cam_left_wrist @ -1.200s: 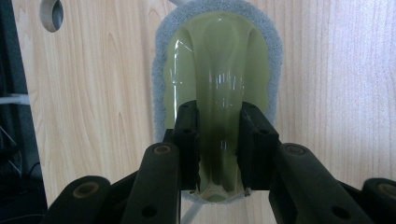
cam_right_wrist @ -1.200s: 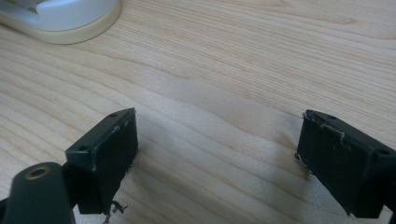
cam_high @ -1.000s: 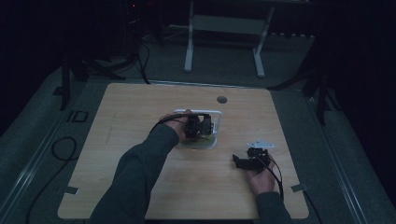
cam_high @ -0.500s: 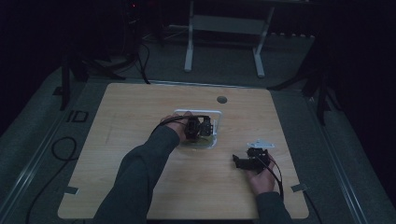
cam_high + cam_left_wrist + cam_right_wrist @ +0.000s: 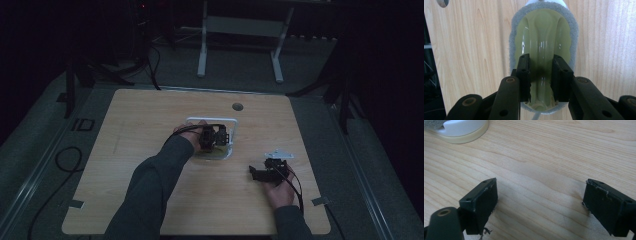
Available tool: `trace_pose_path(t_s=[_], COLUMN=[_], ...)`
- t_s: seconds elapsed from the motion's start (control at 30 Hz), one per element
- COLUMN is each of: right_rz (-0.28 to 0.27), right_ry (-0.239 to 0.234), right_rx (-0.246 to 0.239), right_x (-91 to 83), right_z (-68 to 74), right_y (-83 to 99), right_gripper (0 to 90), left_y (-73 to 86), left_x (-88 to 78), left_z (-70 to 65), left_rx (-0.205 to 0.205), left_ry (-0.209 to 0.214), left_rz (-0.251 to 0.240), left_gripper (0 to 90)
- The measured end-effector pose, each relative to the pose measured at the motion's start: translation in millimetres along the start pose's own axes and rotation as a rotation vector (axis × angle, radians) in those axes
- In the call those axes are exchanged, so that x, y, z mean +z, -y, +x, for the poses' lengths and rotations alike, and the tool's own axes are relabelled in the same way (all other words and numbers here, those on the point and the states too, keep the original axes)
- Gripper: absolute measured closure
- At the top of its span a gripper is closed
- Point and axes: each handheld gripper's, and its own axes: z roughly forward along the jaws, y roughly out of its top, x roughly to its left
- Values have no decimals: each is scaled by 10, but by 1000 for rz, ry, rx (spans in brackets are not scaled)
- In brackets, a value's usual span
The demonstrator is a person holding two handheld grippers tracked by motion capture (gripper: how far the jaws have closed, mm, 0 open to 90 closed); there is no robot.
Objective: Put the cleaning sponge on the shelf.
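Note:
A scrubber (image 5: 542,32) with a glossy pale green handle and a grey pad rim lies on the wooden table (image 5: 150,125). In the left gripper view my left gripper (image 5: 541,58) has its black jaws pressed on either side of the handle's raised middle ridge. The high view puts the left gripper (image 5: 220,136) at the table's centre, over a white frame (image 5: 212,120). My right gripper (image 5: 256,173) rests low near the front right, its jaws pointing left. Seen from its own camera, the right gripper (image 5: 541,192) is open wide over bare wood with nothing between the jaws.
A white and cream rounded object (image 5: 461,128) sits at the top left of the right gripper view. A round grommet hole (image 5: 237,107) lies toward the table's far edge. A metal stand (image 5: 240,30) and cables (image 5: 65,155) are on the dark floor around the table.
The left hand and its gripper have shifted very slightly over the white frame. The right gripper has stayed where it was.

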Motion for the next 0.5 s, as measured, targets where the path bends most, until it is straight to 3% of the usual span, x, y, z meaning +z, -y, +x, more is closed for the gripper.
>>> trace_pose_path(t_s=[0.5], right_rz=[0], right_ry=[0], right_rx=[0], right_x=[0], right_z=[0], right_y=[0], right_gripper=[120], left_y=[4], left_x=[54], left_z=[10], left_rx=[-8], left_ry=[-38], left_rz=[-1], left_gripper=[709])
